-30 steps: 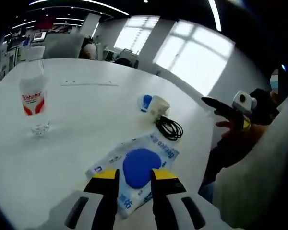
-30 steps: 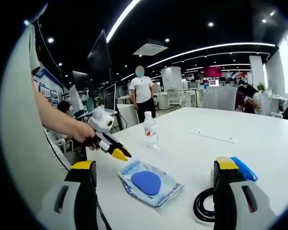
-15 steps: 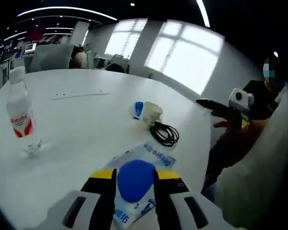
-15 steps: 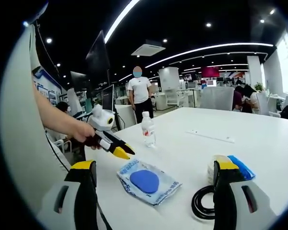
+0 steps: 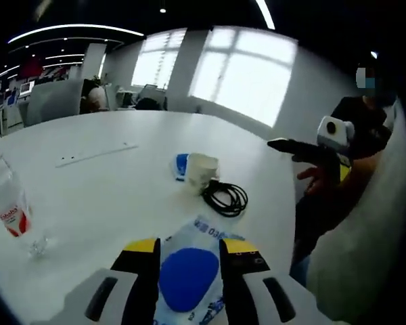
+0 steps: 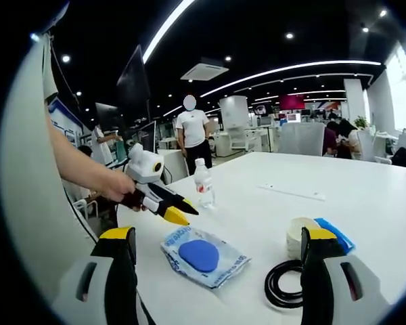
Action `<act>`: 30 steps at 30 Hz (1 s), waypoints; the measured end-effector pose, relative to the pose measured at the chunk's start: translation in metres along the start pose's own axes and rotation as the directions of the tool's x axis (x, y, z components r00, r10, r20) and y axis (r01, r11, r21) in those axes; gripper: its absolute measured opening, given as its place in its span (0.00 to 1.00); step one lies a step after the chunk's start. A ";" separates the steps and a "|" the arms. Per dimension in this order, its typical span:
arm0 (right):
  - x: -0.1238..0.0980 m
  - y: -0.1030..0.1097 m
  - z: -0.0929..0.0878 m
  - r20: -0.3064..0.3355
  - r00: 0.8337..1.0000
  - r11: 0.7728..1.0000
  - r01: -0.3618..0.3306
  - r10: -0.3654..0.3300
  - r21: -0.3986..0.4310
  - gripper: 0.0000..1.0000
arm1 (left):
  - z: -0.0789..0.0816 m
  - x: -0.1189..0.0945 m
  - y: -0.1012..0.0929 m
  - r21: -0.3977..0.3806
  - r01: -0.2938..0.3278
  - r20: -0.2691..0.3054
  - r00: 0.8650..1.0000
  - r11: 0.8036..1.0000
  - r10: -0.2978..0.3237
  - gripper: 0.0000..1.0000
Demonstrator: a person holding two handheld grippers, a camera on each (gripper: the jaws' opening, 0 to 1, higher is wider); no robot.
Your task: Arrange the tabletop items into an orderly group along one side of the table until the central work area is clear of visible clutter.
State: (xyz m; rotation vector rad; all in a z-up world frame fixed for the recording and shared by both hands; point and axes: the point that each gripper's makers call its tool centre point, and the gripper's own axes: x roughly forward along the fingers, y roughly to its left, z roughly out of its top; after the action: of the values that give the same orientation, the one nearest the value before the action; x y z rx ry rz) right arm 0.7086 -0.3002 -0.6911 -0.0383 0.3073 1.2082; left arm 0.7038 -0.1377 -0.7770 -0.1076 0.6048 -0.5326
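A clear packet with a blue round pad (image 5: 186, 276) lies on the white table (image 5: 108, 189), just beyond and between my left gripper's (image 5: 189, 249) yellow-tipped jaws, which stand apart with nothing gripped. In the right gripper view the left gripper (image 6: 179, 213) hovers over the packet's (image 6: 201, 256) far-left edge without touching it. A white cup (image 5: 203, 169) with a blue item (image 5: 181, 164) against it stands further in, and a black cable coil (image 5: 224, 198) lies beside it. My right gripper (image 6: 216, 240) is wide open above the table edge, near the cable coil (image 6: 287, 288) and cup (image 6: 298, 233).
A water bottle (image 5: 7, 210) stands at the left, also the bottle (image 6: 203, 184) past the packet. The right gripper (image 5: 287, 144) hangs off the table's right edge in a hand. A thin strip (image 5: 95, 154) lies mid-table. A person (image 6: 193, 135) stands beyond the table.
The left gripper has come down and forward over the packet, so the bottle has slid to the left view's edge. The right gripper has barely moved.
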 end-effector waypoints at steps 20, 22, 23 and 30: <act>-0.008 -0.018 0.000 0.010 0.999 0.999 0.050 -0.050 0.017 0.98 | 0.041 0.043 -0.021 0.139 0.079 0.011 0.997 0.987 -0.081 0.33; -0.009 -0.019 0.000 0.011 0.998 0.998 0.056 -0.056 0.019 0.98 | 0.044 0.048 -0.024 0.161 0.090 0.007 0.996 0.983 -0.093 0.33; -0.009 -0.020 0.000 0.012 0.998 0.998 0.059 -0.059 0.021 0.98 | 0.045 0.049 -0.025 0.165 0.092 0.007 0.996 0.982 -0.094 0.33; -0.013 -0.023 0.001 0.016 0.997 0.997 0.074 -0.074 0.025 0.97 | 0.052 0.066 -0.034 0.228 0.121 -0.013 0.993 0.966 -0.121 0.32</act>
State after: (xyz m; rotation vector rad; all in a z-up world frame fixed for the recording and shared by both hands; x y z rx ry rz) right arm 0.7255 -0.3202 -0.6902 -0.0188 0.3034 1.1307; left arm 0.7638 -0.2033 -0.7598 0.0733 0.5339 -0.7173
